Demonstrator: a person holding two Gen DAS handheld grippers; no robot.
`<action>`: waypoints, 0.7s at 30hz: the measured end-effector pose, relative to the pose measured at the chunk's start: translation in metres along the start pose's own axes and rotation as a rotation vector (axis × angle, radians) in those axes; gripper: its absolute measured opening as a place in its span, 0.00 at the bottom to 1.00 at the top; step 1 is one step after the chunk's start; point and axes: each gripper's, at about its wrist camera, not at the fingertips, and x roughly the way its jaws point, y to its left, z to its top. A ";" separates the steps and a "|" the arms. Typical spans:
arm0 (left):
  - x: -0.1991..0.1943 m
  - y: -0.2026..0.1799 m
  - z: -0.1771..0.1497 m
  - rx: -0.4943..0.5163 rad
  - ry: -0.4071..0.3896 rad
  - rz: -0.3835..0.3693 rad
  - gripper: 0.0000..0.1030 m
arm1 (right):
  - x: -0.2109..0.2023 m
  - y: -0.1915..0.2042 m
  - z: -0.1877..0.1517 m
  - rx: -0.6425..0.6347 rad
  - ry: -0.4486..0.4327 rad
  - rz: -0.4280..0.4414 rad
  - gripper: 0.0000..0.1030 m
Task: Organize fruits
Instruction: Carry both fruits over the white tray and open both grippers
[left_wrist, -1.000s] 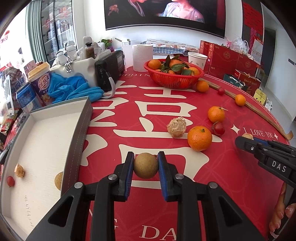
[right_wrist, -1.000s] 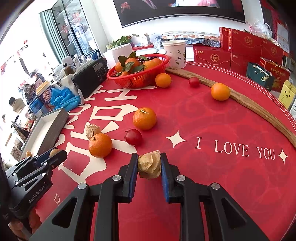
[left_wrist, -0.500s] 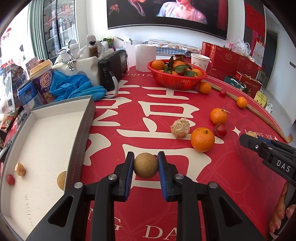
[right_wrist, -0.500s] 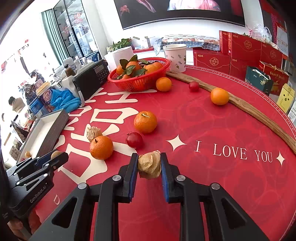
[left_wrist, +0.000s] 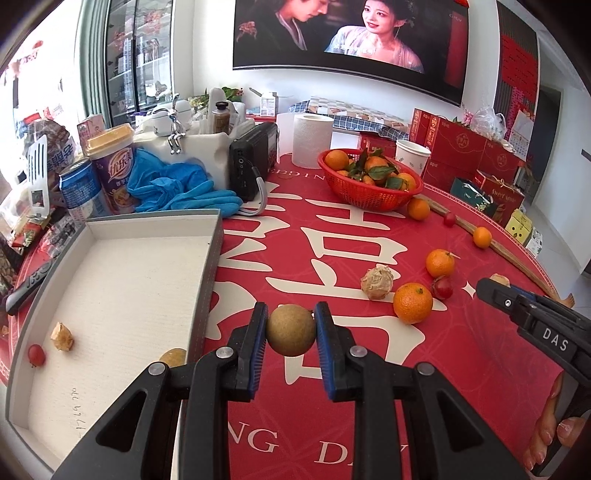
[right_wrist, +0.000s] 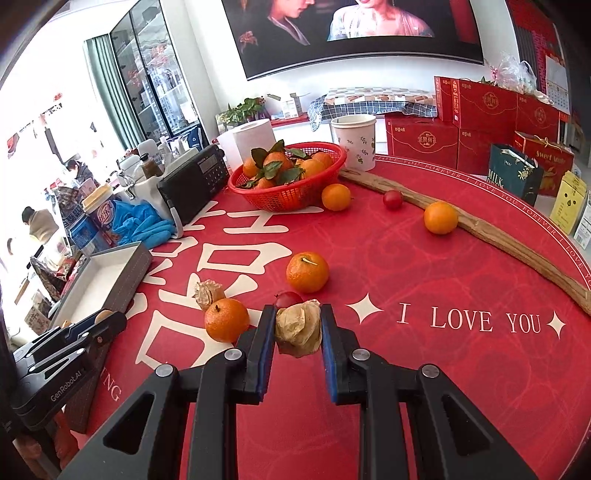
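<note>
Since a second ago my left gripper (left_wrist: 291, 328) has lifted a little, and the grey tray (left_wrist: 207, 280) now sits lower and wider in my left view. Its pads are clamped on the round brown fruit (left_wrist: 291, 329), held above the red tablecloth (left_wrist: 461, 369) just right of the tray wall. My right gripper (right_wrist: 298, 326) has barely shifted; it is closed on a papery husked fruit (right_wrist: 298, 326), with a small red fruit (right_wrist: 287, 297) peeking out just behind it.

Into the tray now: I see a little red fruit (left_wrist: 36, 355) near the left wall, a husked fruit (left_wrist: 62, 336) just beside it, and a second brown round fruit (left_wrist: 173, 357) tucked against the right wall, partly hidden by my gripper arm. The rest of the white liner is bare.

At the far side, the red basket (left_wrist: 369, 197) is heaped with leafy oranges (left_wrist: 373, 168). One loose orange (left_wrist: 418, 208) sits touching the basket's right edge. Out on the cloth lie another husked fruit (left_wrist: 376, 282), a big orange (left_wrist: 412, 302), a stemmed orange (left_wrist: 439, 263) and a red fruit (left_wrist: 442, 288) between the two. A paper cup (left_wrist: 412, 158) stands behind the basket; what it holds I cannot tell.
</note>
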 end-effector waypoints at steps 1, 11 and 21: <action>-0.002 0.004 0.001 -0.008 -0.006 0.001 0.27 | 0.000 0.004 0.001 -0.006 0.001 0.003 0.24; -0.015 0.065 -0.002 -0.145 -0.040 0.086 0.27 | 0.005 0.084 0.017 -0.128 0.024 0.115 0.24; -0.018 0.136 -0.023 -0.305 -0.011 0.204 0.27 | 0.050 0.189 0.019 -0.236 0.136 0.292 0.24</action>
